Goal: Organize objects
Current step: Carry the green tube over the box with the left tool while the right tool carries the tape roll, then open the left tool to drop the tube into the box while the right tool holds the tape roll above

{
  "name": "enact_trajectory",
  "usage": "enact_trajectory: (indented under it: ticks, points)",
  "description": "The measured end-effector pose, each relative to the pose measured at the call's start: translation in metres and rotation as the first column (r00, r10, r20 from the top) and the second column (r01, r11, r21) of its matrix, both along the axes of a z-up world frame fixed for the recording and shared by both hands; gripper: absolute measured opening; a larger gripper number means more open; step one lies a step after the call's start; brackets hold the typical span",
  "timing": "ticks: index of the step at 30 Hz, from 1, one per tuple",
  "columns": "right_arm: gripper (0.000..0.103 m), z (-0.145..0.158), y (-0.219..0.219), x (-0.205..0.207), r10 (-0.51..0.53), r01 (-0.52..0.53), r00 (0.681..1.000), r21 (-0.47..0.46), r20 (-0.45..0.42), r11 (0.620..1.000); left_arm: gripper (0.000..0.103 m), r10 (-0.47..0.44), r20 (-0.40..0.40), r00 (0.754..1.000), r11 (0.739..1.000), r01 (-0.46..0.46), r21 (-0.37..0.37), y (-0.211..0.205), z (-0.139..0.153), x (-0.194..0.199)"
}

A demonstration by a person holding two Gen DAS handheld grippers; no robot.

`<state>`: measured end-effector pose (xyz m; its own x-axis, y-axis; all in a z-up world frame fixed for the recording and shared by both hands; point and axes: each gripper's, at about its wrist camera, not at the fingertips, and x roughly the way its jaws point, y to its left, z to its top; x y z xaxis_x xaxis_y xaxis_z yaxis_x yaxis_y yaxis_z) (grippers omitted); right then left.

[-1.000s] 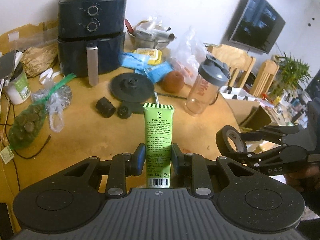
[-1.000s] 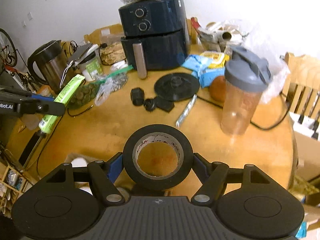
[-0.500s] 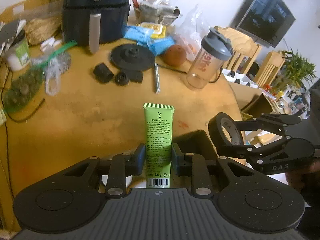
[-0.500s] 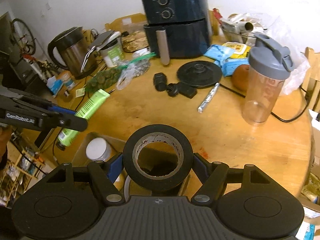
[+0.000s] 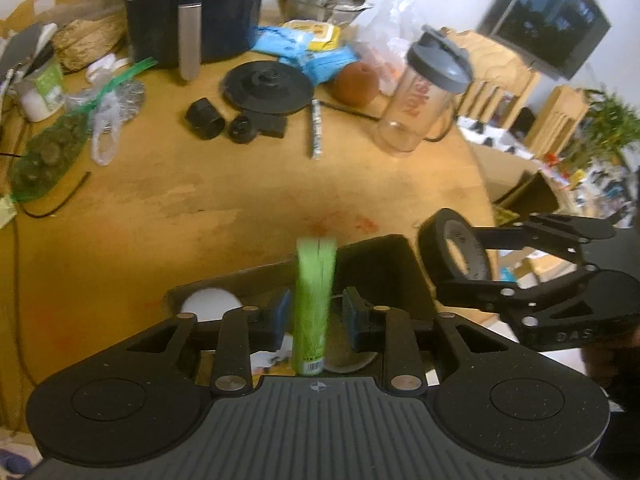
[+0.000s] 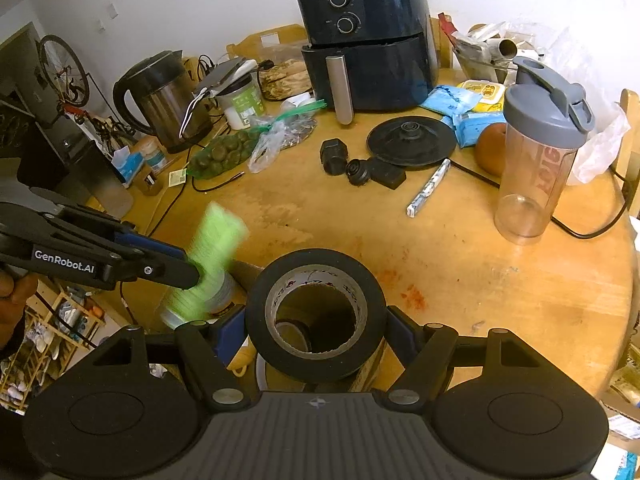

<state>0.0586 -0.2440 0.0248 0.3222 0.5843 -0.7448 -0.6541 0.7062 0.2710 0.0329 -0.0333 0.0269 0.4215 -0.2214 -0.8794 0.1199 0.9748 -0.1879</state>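
My left gripper (image 5: 316,314) is open, its pads apart from the blurred green tube (image 5: 314,300), which hangs between them over a dark box (image 5: 384,260) at the table's near edge. The tube also shows blurred in the right wrist view (image 6: 208,256), by the left gripper (image 6: 188,276). My right gripper (image 6: 316,328) is shut on a black tape roll (image 6: 316,312), held over the same box. The roll also shows in the left wrist view (image 5: 452,250), to the right of the tube.
A round wooden table (image 5: 200,200) holds an air fryer (image 6: 368,40), a kettle (image 6: 160,96), a shaker bottle (image 6: 536,160), a black disc (image 6: 412,140), small black parts (image 6: 360,168), a white stick (image 6: 428,188) and a bag of green items (image 6: 224,152). A white lid (image 5: 212,304) lies in the box.
My left gripper's jaws have opened and let go of the green tube, which is now blurred and dropping toward the box. Both grippers moved nearer over the box; the right still holds the tape.
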Motion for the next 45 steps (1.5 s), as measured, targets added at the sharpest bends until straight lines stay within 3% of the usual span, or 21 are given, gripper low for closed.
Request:
enact_trajectory:
  ticks: [3, 7, 40, 45]
  points:
    - [0.075, -0.001, -0.001, 0.000, 0.004, -0.004, 1.000, 0.002, -0.002, 1.000, 0.050, 0.009, 0.016, 1.000, 0.996, -0.010, 0.084, -0.004, 0.004, 0.000]
    - [0.075, -0.002, 0.000, 0.000, 0.012, -0.012, 1.000, 0.005, -0.003, 1.000, 0.053, -0.012, 0.056, 0.998, 0.984, 0.002, 0.178, -0.011, 0.012, -0.001]
    - [0.075, -0.004, 0.010, 0.003, 0.026, -0.026, 1.000, 0.014, -0.006, 1.000, 0.053, 0.003, 0.105, 0.994, 0.984, -0.021, 0.175, -0.004, 0.020, 0.002]
    - [0.076, -0.004, 0.021, -0.003, 0.077, -0.077, 0.997, 0.001, -0.001, 0.997, 0.053, 0.014, 0.126, 0.992, 0.988, -0.033, 0.153, 0.004, 0.023, -0.001]
